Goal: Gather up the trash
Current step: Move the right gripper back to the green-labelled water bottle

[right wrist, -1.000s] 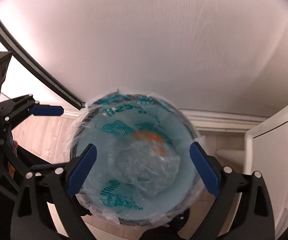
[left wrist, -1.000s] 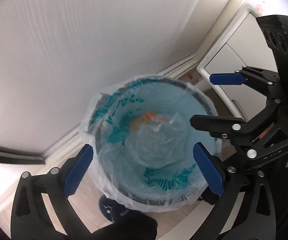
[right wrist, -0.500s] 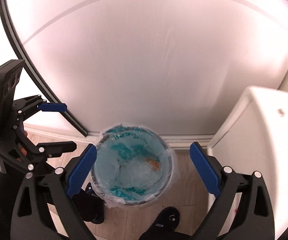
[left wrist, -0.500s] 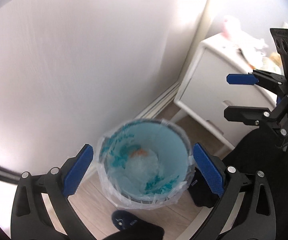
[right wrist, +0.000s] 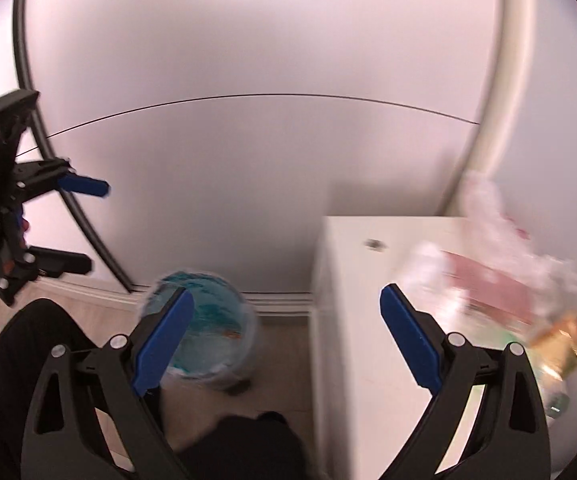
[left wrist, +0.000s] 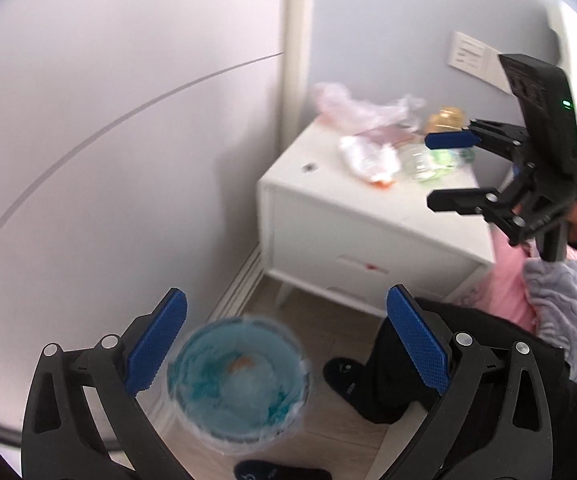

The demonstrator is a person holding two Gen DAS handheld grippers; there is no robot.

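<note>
Both tools stand released and grasp nothing: the left gripper (left wrist: pixel 286 340) hangs with its blue pads wide apart above the floor, and the right gripper (right wrist: pixel 286 344) is spread just as wide, seen also from the left wrist at about 3 o'clock (left wrist: pixel 448 172) in front of the nightstand's top.

A pale wood floor (left wrist: pixel 340 340) meets a plain white wall (left wrist: pixel 128 120) along a white skirting board. One white nightstand (left wrist: pixel 352 216) stands in the corner at about 1 o'clock from the left wrist; a pink and grey blanket (left wrist: pixel 560 304) lies at 4 o'clock beside it.

One bin (left wrist: pixel 238 380), lined with a clear bag printed in teal, sits on the floor by the wall at 6 o'clock, between the left gripper's fingers in that view. Inside it lie crumpled clear plastic and one small orange scrap.

On the nightstand's top the trash (left wrist: pixel 372 152) lies in a loose heap: a pinkish clear bag (left wrist: pixel 352 108), a white wrapper (left wrist: pixel 368 158), one clear bottle with a green label (left wrist: pixel 432 158) and a golden packet (left wrist: pixel 444 118). From the right wrist the heap is too blurred to count.

Two dark slippers (left wrist: pixel 346 374) rest on the floor near the bin.
</note>
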